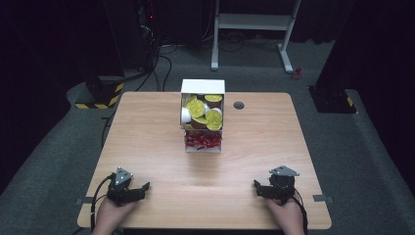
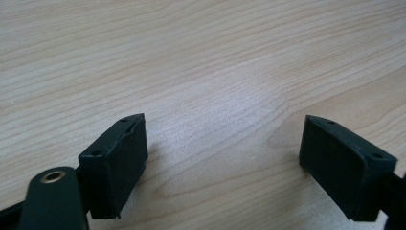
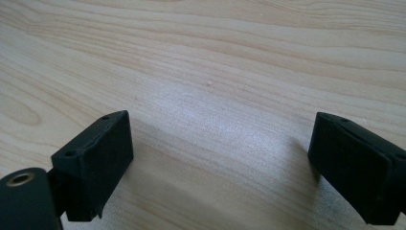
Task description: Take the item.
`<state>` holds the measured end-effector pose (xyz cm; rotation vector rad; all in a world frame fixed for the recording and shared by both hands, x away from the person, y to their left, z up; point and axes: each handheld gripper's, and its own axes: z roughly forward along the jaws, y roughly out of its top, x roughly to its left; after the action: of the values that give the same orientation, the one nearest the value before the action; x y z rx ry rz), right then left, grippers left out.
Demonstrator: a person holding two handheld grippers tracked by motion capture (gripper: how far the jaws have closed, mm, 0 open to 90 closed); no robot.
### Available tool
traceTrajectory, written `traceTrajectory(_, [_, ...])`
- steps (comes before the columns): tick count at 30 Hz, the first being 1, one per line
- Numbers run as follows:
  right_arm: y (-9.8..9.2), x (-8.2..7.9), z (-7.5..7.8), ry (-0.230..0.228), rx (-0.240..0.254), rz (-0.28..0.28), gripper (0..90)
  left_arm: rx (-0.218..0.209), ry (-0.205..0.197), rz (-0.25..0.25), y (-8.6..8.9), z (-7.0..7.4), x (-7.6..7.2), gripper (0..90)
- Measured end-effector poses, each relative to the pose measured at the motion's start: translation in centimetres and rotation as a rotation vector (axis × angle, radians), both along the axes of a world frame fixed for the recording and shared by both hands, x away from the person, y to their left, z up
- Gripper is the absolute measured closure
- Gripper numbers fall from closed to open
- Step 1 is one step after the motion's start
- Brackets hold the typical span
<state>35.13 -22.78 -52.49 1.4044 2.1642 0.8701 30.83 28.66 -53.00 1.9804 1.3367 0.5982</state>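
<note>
My left gripper (image 1: 138, 190) rests low over the wooden table (image 1: 147, 127) near its front left corner, held by a hand. Its jaws stand wide apart, and in the left gripper view (image 2: 222, 143) only bare wood lies between them. My right gripper (image 1: 262, 188) sits near the front right corner, also in a hand. In the right gripper view (image 3: 220, 148) its jaws are spread wide over bare wood. A white two-tier box (image 1: 203, 88) stands at the middle back: the upper bin holds several round yellow-lidded cups (image 1: 196, 107), the lower tray holds red wrapped pieces (image 1: 201, 141).
A small dark grommet (image 1: 239, 105) is set into the tabletop right of the box. Beyond the table stand a white frame (image 1: 254, 22) and black-and-yellow striped bases (image 1: 98, 95) on grey carpet. Wide bare wood separates the grippers from the box.
</note>
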Motion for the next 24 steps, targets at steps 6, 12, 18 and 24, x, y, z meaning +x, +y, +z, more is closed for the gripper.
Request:
traceTrajectory(6, [0.05, -0.02, 0.01, 0.001, -0.001, -0.007, 8.0, 0.002, 0.003, -0.011, 0.08, -0.01, 0.21, 15.2])
traceTrajectory(12, [-0.13, -0.04, 0.02, -0.001, -0.001, 0.002, 8.3, 0.002, 0.004, -0.009, 0.06, -0.01, 0.22, 14.8])
traceTrajectory(18, [-0.24, -0.10, 0.00, -0.002, 0.005, 0.005, 8.3, 0.001, 0.005, -0.011, 0.05, -0.01, 0.24, 14.8])
traceTrajectory(24, [-0.43, -0.34, 0.02, 0.001, 0.003, 0.001, 8.2, 0.007, -0.001, -0.007, 0.03, -0.01, 0.18, 15.3])
